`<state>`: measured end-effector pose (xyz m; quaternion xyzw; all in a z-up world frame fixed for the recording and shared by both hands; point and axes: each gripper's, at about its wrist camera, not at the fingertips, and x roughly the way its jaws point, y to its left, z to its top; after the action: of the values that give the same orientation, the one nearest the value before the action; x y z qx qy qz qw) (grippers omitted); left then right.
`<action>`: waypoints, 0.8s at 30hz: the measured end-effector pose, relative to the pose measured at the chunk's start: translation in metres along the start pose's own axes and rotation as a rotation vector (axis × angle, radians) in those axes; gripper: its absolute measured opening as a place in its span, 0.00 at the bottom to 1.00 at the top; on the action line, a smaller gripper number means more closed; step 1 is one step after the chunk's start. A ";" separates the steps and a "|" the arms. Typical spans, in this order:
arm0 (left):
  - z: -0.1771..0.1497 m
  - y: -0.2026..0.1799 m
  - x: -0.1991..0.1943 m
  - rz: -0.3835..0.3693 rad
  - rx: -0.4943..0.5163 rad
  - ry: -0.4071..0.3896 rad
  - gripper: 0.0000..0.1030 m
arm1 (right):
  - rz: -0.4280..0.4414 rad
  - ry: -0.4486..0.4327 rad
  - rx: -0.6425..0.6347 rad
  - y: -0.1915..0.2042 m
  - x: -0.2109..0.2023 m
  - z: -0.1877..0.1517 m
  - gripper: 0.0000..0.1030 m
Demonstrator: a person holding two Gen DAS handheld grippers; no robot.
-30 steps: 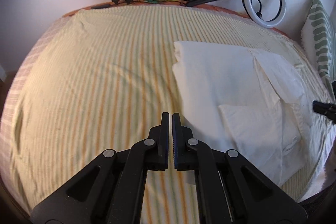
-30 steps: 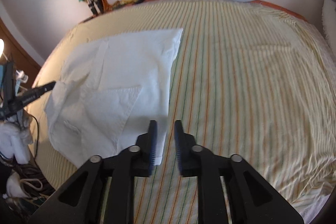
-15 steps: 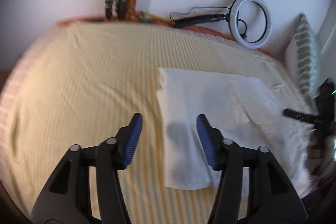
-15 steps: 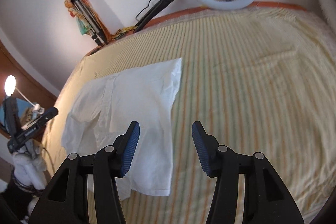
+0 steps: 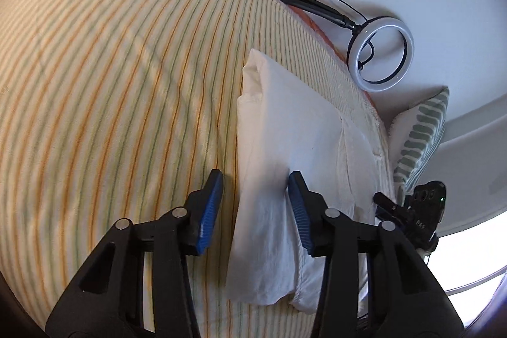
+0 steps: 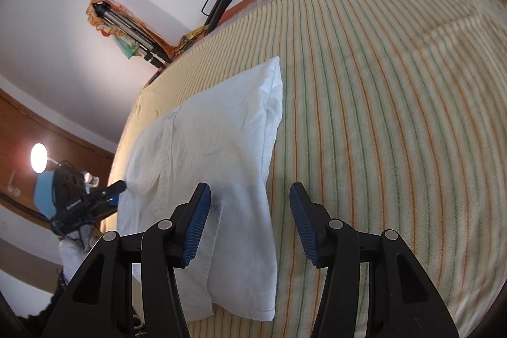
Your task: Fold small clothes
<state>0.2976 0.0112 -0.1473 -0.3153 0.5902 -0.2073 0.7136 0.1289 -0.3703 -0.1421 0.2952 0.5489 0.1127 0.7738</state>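
Both tongs, left [image 5: 256, 205] closing and right [image 6: 250, 211] half open, straddle the white garment's [image 5: 279, 148] long edge on my striped bed [image 5: 111, 84], holding nothing; I fear pinching the sheet too.

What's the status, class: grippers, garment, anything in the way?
Left gripper closing, astride garment edge, not pinching. Right gripper open over its edge. Garment part-folded on bedspread. Nothing in the way.

white garment [image 6: 218, 154] on striped bedspread [image 6: 396, 116], right gripper [image 6: 250, 224] parted above its edge
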 end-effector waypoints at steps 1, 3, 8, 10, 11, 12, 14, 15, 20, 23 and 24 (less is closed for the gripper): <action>0.002 0.001 0.002 -0.007 -0.008 -0.001 0.38 | 0.007 0.004 0.002 0.000 0.002 0.001 0.48; 0.004 0.000 0.006 -0.009 -0.014 0.011 0.32 | 0.022 0.012 0.007 0.000 0.006 0.003 0.44; 0.001 -0.016 0.008 0.030 0.029 0.009 0.15 | 0.048 0.048 0.018 0.007 0.018 0.006 0.26; 0.001 -0.024 0.004 0.030 0.045 -0.006 0.12 | 0.010 0.050 -0.017 0.016 0.017 0.007 0.14; 0.001 -0.030 0.001 0.035 0.063 -0.012 0.11 | -0.002 0.043 -0.039 0.022 0.016 0.008 0.12; 0.000 -0.037 -0.002 0.040 0.084 -0.017 0.11 | -0.011 0.035 -0.067 0.030 0.013 0.008 0.11; -0.001 -0.050 -0.008 0.051 0.126 -0.027 0.10 | -0.035 0.022 -0.124 0.043 0.009 0.008 0.10; -0.001 -0.057 -0.010 0.054 0.144 -0.030 0.10 | -0.049 0.018 -0.148 0.049 0.006 0.007 0.09; -0.002 -0.088 -0.018 0.041 0.216 -0.041 0.10 | -0.056 -0.019 -0.214 0.066 -0.011 0.007 0.09; -0.003 -0.108 -0.012 0.034 0.260 -0.028 0.10 | -0.061 -0.052 -0.237 0.067 -0.025 0.008 0.09; -0.003 -0.115 -0.007 0.032 0.273 -0.024 0.10 | -0.064 -0.064 -0.238 0.065 -0.031 0.008 0.09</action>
<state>0.3019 -0.0666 -0.0626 -0.2083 0.5531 -0.2703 0.7600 0.1348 -0.3362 -0.0780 0.1869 0.5156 0.1429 0.8239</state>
